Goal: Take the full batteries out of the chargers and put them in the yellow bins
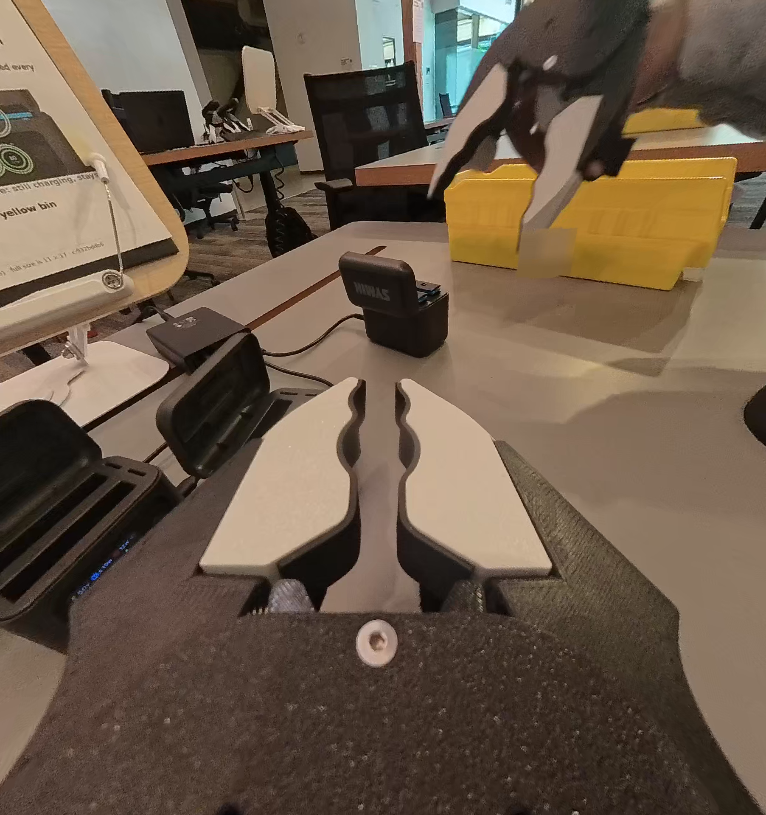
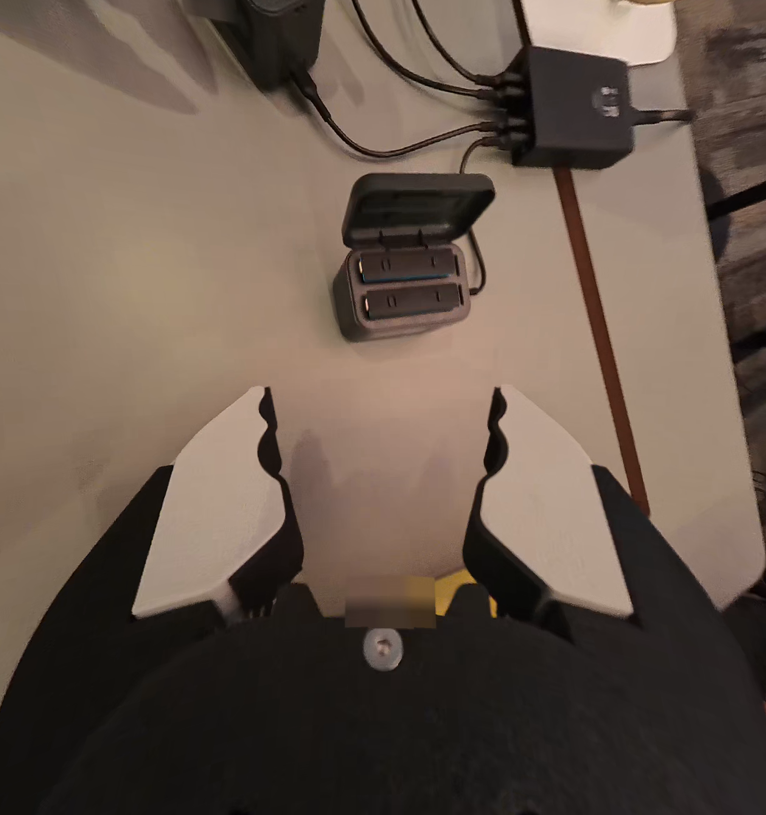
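A black charger (image 1: 398, 317) stands mid-table with its lid open; blue-edged batteries (image 1: 429, 291) show in it. From above, in the right wrist view, this charger (image 2: 405, 286) holds two batteries, one in the back slot (image 2: 407, 267) and one in the front slot (image 2: 412, 304). Yellow bins (image 1: 592, 225) stand at the far right of the table. My left gripper (image 1: 380, 388) is low over the table, fingers nearly together, empty. My right gripper (image 2: 381, 392) is wide open and empty, high above the charger; it also shows in the left wrist view (image 1: 478, 211) in front of the bins.
Two more open chargers (image 1: 222, 405) (image 1: 50, 507) with dark slots stand at my left. A black power hub (image 1: 196, 328) (image 2: 575, 114) feeds cables across the table. A sign on a stand (image 1: 63, 154) is at the far left. Table edge (image 2: 725, 397) runs on the right. My hands' fingertips stand some 20 centimetres from each other.
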The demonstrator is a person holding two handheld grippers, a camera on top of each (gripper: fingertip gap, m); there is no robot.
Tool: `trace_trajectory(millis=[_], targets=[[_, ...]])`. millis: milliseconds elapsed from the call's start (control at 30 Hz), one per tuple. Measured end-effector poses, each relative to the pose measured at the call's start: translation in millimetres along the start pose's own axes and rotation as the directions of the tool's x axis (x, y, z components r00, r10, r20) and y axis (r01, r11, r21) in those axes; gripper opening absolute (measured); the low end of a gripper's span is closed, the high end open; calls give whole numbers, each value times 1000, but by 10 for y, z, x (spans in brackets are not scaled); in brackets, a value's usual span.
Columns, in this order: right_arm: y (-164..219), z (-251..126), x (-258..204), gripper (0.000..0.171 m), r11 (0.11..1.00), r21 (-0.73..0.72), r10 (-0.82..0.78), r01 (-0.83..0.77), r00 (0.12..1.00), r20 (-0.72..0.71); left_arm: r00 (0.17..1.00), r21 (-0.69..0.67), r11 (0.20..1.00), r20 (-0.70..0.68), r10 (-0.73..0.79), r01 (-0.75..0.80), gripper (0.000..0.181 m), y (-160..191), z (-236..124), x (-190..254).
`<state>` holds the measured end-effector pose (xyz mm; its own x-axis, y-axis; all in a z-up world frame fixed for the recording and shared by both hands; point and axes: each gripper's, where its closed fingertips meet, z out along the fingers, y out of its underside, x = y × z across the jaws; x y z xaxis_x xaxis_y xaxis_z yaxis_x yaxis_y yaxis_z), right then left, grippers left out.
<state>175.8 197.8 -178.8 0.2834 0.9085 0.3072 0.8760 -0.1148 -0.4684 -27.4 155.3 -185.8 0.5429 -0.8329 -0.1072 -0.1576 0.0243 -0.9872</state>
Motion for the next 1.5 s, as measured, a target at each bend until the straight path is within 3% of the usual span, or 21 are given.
trace_trajectory(millis=[167, 333, 400, 433, 567, 700, 833, 1033, 1233, 1500], targets=[[-43, 574, 189, 98, 994, -84, -66, 74, 993, 99, 1000, 12, 1000, 7, -8, 8, 12, -30, -24, -26], [-55, 896, 159, 111, 964, -213, -104, 159, 963, 249, 999, 6, 1000, 40, -19, 18, 12, -21, -62, -142], [-38, 971, 111, 106, 949, -264, -95, 174, 954, 285, 998, 1, 1000, 53, -18, 18, 13, -15, -75, -177], [-17, 994, 92, 93, 940, -296, -83, 173, 953, 291, 998, -3, 1000, 58, -17, 17, 13, -11, -79, -190], [-42, 1019, 66, 91, 918, -392, 45, 55, 969, 243, 998, -20, 1000, 57, -8, 9, 13, 8, -59, -187], [-215, 1087, -12, 91, 868, -444, 294, -222, 951, 98, 999, -40, 999, 41, 6, -4, 13, 39, -14, -137], [-403, 1181, -45, 91, 760, -455, 500, -463, 865, -45, 999, -61, 998, 34, 12, -10, 12, 86, 6, -98], [-562, 1294, 16, 91, 601, -411, 671, -685, 712, -205, 999, -44, 999, 47, -12, 15, 12, 61, -30, -123], [-633, 1334, 26, 91, 432, -332, 778, -838, 533, -333, 996, -13, 998, 67, -61, 62, 12, 22, -74, -201], [-686, 1379, 99, 91, 269, -158, 840, -950, 312, -445, 990, 12, 994, 88, -112, 111, 12, -5, -123, -289]])
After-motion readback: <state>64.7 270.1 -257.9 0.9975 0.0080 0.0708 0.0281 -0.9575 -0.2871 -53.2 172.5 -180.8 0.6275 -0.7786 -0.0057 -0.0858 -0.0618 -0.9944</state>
